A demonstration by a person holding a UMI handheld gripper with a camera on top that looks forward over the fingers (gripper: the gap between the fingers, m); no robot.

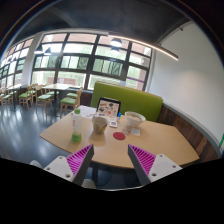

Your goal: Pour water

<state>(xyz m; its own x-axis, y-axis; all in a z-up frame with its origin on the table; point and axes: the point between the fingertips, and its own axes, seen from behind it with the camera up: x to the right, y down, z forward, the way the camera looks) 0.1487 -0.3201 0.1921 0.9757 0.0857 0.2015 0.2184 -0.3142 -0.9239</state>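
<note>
Magenta-padded tongs (111,160) agape, tabletop (150,143) edges cropped.

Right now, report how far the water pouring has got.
Nothing looks done: the green bottle stands upright on the table beside the cup, untouched. In hand: the claw is open, empty, short of both. Left: grasp the bottle, pour, set it back.

bottle (77,125) label: too small | table (160,143) front edge: hidden
</note>
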